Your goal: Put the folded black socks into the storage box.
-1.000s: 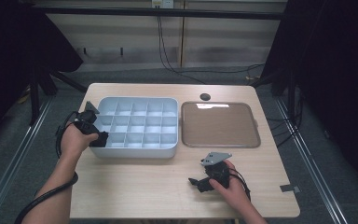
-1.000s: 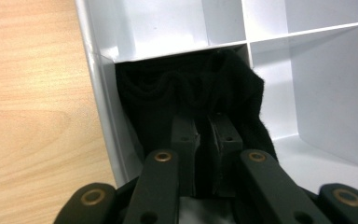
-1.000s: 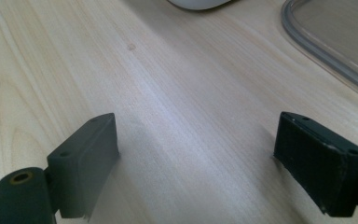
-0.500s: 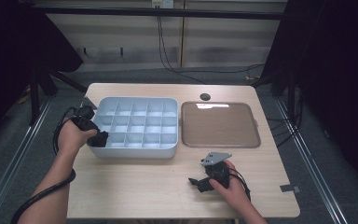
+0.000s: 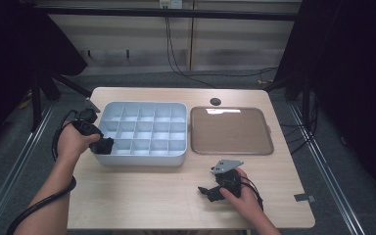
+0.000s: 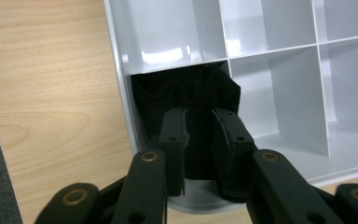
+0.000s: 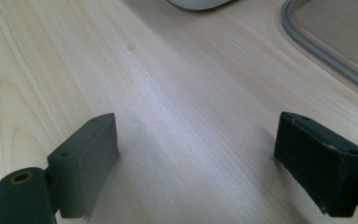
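A: Where is the left gripper [image 6: 199, 140] and what is it doing?

B: It hangs over the near left corner compartment of the pale blue divided tray [image 5: 176, 159]. A piece of black cloth [image 6: 186, 95] lies bunched in that compartment, straight ahead of the gripper and partly between its two jaws. The jaws have just been opening; a narrow gap shows, and the pads look to be easing off the cloth rather than pinching it.

A: And the right gripper [image 7: 196, 163]?

B: It rests low over the bare wooden table [image 5: 142, 196], near the person's edge, jaws spread wide with nothing between them. Ahead of it and off to one side sits the rim of a clear flat lid [image 7: 335, 56].

A: Which step does this seem to be?

B: It reads as the drop-off: the cloth is set into its compartment and is being let go.

A: What does the next move call for?

B: Probably opening a little wider, then lifting straight up so the cloth does not snag on a pad and drag out over the divider.
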`<state>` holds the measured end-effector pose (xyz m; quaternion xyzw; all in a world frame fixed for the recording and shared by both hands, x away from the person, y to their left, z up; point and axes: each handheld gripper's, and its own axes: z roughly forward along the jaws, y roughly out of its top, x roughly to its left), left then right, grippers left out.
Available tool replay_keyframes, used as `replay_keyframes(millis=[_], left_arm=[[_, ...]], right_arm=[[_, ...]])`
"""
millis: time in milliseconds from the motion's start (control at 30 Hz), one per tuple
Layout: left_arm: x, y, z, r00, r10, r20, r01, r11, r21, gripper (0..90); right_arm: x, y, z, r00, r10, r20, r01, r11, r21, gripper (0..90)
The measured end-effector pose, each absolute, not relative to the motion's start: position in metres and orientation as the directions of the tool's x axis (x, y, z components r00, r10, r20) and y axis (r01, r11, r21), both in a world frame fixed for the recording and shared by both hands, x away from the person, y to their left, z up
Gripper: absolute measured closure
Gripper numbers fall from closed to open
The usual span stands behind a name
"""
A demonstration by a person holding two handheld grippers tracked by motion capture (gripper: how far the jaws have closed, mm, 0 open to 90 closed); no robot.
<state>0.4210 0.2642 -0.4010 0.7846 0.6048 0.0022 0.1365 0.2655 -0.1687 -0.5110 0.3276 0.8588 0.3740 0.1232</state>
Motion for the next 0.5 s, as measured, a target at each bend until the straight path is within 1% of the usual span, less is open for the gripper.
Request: replay_keyframes(millis=[333,500], left_arm=[[0.417,0.266,-0.394,0.280,0.947,-0.156,0.944,-0.242,0.224,69.2],[0.416,0.265,-0.387,0.281,0.946,-0.160,0.942,-0.240,0.235,63.5]], right_arm=[[0.266,-0.169,-0.511,-0.756,0.654,0.034,0.469,0.505,0.724,12.8],[0.266,-0.169,-0.511,-0.757,0.653,0.031,0.467,0.506,0.725,12.8]])
